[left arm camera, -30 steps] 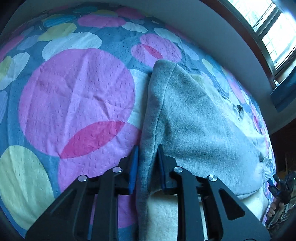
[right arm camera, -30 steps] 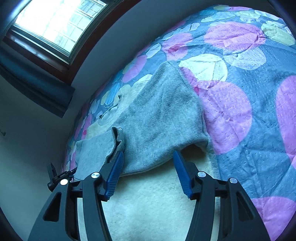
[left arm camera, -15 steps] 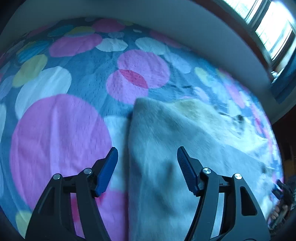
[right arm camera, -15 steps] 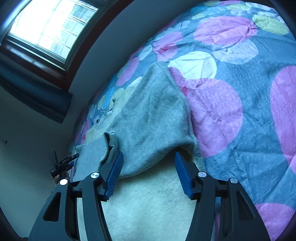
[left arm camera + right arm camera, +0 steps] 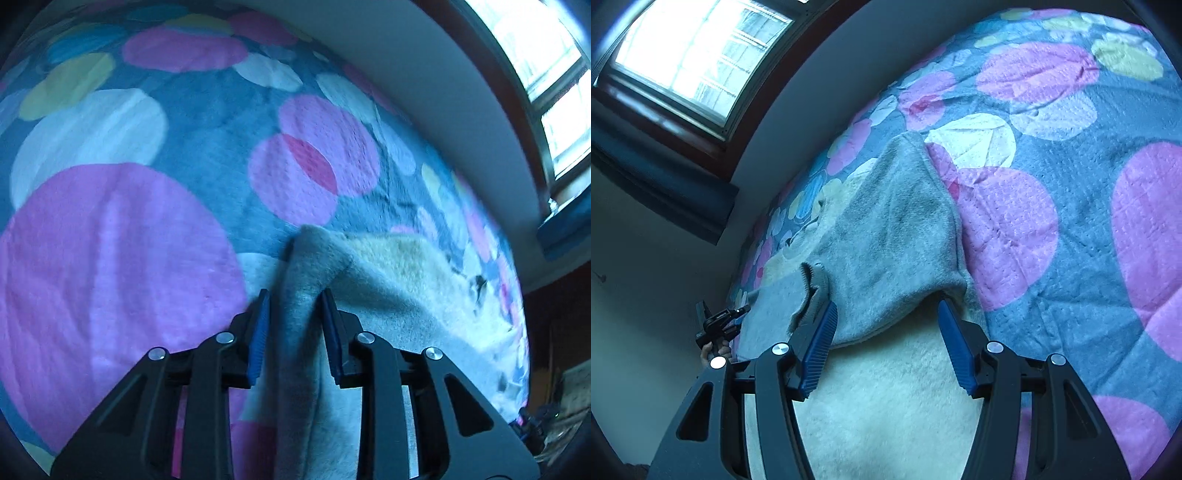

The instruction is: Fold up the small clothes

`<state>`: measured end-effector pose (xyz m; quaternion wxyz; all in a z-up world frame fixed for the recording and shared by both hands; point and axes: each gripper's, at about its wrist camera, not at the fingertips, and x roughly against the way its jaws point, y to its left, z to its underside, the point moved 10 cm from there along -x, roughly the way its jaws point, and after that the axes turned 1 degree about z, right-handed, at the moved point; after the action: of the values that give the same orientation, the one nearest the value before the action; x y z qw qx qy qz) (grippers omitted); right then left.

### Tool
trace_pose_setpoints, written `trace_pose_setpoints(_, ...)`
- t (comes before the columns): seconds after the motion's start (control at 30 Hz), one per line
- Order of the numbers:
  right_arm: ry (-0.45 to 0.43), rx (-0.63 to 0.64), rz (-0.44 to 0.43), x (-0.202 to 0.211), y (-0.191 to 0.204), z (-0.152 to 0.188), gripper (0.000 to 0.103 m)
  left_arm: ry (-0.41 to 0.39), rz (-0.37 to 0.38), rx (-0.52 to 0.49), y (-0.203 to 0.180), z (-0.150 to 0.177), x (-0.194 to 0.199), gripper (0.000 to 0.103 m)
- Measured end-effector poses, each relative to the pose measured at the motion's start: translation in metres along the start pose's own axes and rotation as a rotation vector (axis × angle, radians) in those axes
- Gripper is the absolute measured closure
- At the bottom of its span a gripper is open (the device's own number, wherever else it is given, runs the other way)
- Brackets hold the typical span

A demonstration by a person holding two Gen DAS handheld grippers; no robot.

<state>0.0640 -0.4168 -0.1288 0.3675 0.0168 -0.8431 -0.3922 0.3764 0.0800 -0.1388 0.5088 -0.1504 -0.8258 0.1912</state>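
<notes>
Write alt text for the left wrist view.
The left gripper is closing its blue-padded jaws around a raised fold of a grey garment with a cream lining. It lies on a blue bedspread with pink circles.

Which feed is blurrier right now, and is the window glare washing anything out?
Left wrist view: smeared by motion, worst at the right edge; the garment is soft. Right wrist view: sharp, weave clear on the garment. Both: the window is blown out and edges bend; the bedspread stays readable.
</notes>
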Motion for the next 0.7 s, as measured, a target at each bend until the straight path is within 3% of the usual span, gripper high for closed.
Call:
trace_pose_setpoints(0.13, 0.010, 0.045, 0.021, 0.017, 0.005, 0.010, 0.044, -0.034, -0.063, -0.040, 0.007, 0.019, 0.031, 0.075)
trace_pose_setpoints(0.2, 0.013, 0.052, 0.033, 0.025, 0.003, 0.016, 0.038, -0.037, -0.066, -0.065, 0.009, 0.043, 0.054, 0.071)
trace_pose_setpoints(0.33, 0.037, 0.051, 0.038, 0.043, -0.005, 0.038, 0.038, -0.032, -0.058, -0.102, 0.014, 0.094, 0.096, 0.061)
trace_pose_setpoints(0.53, 0.050, 0.043, 0.056, 0.070, -0.018, 0.074, 0.038, 0.055, 0.066, -0.106, 0.009, 0.190, 0.144, 0.049)
trace_pose_setpoints(0.7, 0.060, 0.016, 0.067, 0.095, -0.032, 0.100, 0.038, 0.124, 0.136, -0.131, -0.005, 0.258, 0.166, 0.048)
